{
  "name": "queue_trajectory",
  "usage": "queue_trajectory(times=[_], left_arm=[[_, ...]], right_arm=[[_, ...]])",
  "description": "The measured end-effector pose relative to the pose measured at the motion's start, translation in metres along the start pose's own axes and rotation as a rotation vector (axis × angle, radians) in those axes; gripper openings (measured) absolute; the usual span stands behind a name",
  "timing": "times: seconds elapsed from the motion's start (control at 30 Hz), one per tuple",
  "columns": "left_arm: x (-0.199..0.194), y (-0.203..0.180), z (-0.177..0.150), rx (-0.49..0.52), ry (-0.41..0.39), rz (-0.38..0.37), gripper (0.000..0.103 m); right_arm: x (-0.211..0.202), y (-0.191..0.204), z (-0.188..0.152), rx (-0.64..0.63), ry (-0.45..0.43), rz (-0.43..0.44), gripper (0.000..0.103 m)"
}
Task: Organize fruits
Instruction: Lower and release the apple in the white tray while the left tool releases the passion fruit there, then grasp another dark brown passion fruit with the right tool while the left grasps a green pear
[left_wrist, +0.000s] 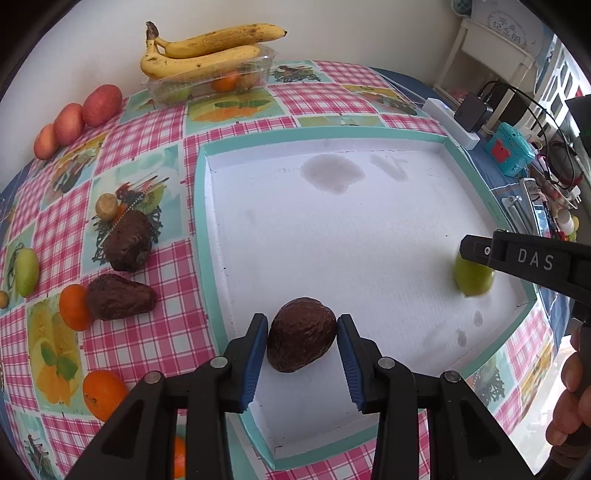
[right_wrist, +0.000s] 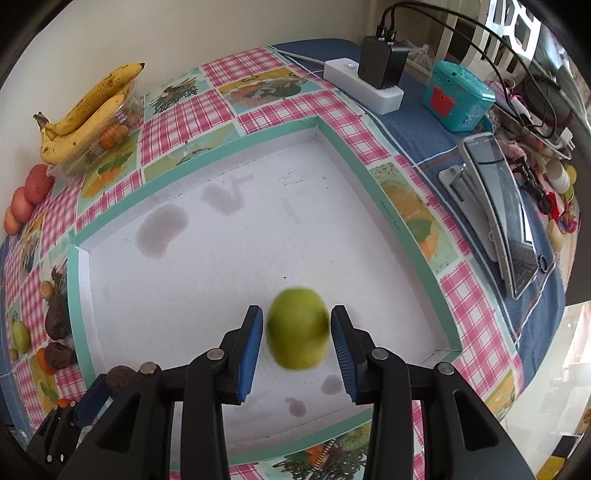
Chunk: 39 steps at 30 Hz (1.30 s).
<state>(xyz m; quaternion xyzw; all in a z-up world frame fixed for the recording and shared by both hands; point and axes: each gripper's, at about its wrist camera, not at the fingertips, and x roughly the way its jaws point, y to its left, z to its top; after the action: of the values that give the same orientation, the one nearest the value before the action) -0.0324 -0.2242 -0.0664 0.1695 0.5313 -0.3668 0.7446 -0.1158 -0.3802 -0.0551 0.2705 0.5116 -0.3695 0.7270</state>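
Two grippers over the white tray (left_wrist: 369, 229), left gripper (left_wrist: 302, 341) pads touching a brown avocado (left_wrist: 301, 334) between them, right gripper (right_wrist: 297, 332) slightly parted around a blurry green fruit (right_wrist: 297, 328), grip unclear, more fruit left of the tray

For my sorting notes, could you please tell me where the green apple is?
The green apple sits between the right tongs inside the white tray, near its right corner.

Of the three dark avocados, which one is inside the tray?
The avocado between the left tongs, in the white tray; the other two lie on the tablecloth.
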Motion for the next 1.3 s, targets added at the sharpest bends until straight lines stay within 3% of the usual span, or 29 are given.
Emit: queue_trajectory(times=[0.23,0.33,0.47,0.53,0.6,0.73,0.8,0.9,1.03,1.3], left_arm=[[-0.002,0.001,0.002,-0.014,0.005,-0.019,0.044],[-0.007,0.0,0.003,-0.014,-0.007,-0.028,0.055],[-0.015,0.0,0.006,-0.009,-0.025,-0.035,0.058],[-0.022,0.004,0.009,-0.022,-0.042,-0.039,0.062],[-0.028,0.01,0.011,-0.048,-0.058,-0.032,0.073],[-0.043,0.04,0.014,-0.159,-0.1,0.05,0.079],[-0.049,0.056,0.015,-0.207,-0.12,0.093,0.088],[-0.059,0.088,0.013,-0.298,-0.142,0.201,0.101],[-0.069,0.135,0.006,-0.416,-0.143,0.356,0.101],[-0.095,0.199,-0.011,-0.58,-0.173,0.538,0.103]], right_arm=[[-0.004,0.0,-0.001,-0.004,-0.008,0.002,0.04],[-0.008,0.001,0.001,-0.005,-0.02,0.004,0.04],[-0.013,-0.003,0.003,0.02,-0.047,0.027,0.041],[-0.015,-0.007,0.004,0.045,-0.054,0.039,0.05],[-0.014,-0.01,0.005,0.07,-0.057,0.044,0.069],[-0.01,-0.009,0.005,0.069,-0.044,0.044,0.073],[-0.008,-0.006,0.004,0.058,-0.038,0.038,0.086],[-0.008,0.002,0.003,0.036,-0.04,0.05,0.089],[-0.012,0.019,0.0,-0.001,-0.059,0.088,0.089],[-0.031,0.076,-0.011,-0.126,-0.137,0.201,0.093]])
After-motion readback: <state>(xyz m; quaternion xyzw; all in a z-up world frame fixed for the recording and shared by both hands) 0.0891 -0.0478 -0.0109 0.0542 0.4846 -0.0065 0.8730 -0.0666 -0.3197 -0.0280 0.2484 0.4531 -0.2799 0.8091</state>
